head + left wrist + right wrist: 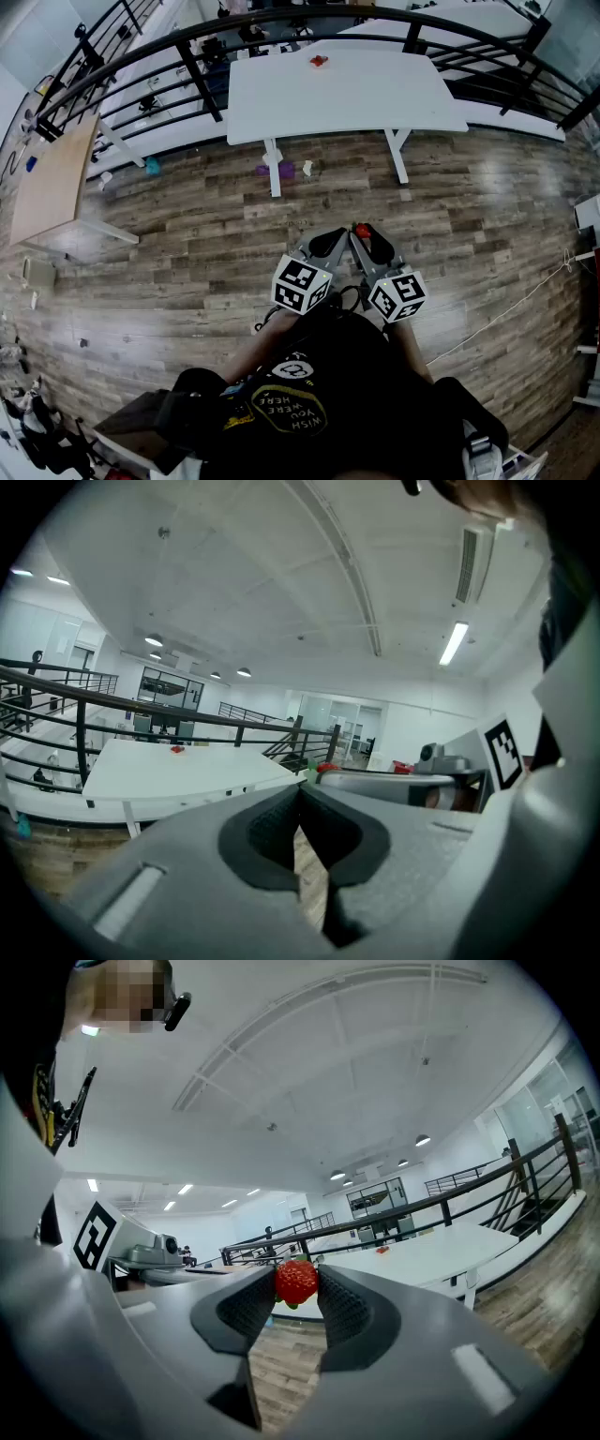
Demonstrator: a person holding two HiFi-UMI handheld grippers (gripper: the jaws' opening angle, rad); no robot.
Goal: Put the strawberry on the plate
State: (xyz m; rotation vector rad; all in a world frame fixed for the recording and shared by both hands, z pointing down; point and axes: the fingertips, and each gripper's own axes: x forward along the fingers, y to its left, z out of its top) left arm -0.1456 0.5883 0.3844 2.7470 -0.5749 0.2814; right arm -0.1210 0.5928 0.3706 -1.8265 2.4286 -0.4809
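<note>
Holding the strawberry (296,1282) in my right gripper (297,1290), pinched between the jaw tips.
The red berry sits clamped at the very tips, above the wooden floor (187,234) and well apart from the white table (347,94) ahead, where a small red object (319,62) lies. My left gripper (300,797) is just beside the right one, its jaws closed together with nothing between them. A black railing (200,82) curves beyond the table.

Upside-down yellow lettering (287,410) "WISH YOU WERE HERE", on person's black shirt (375,384)
</note>
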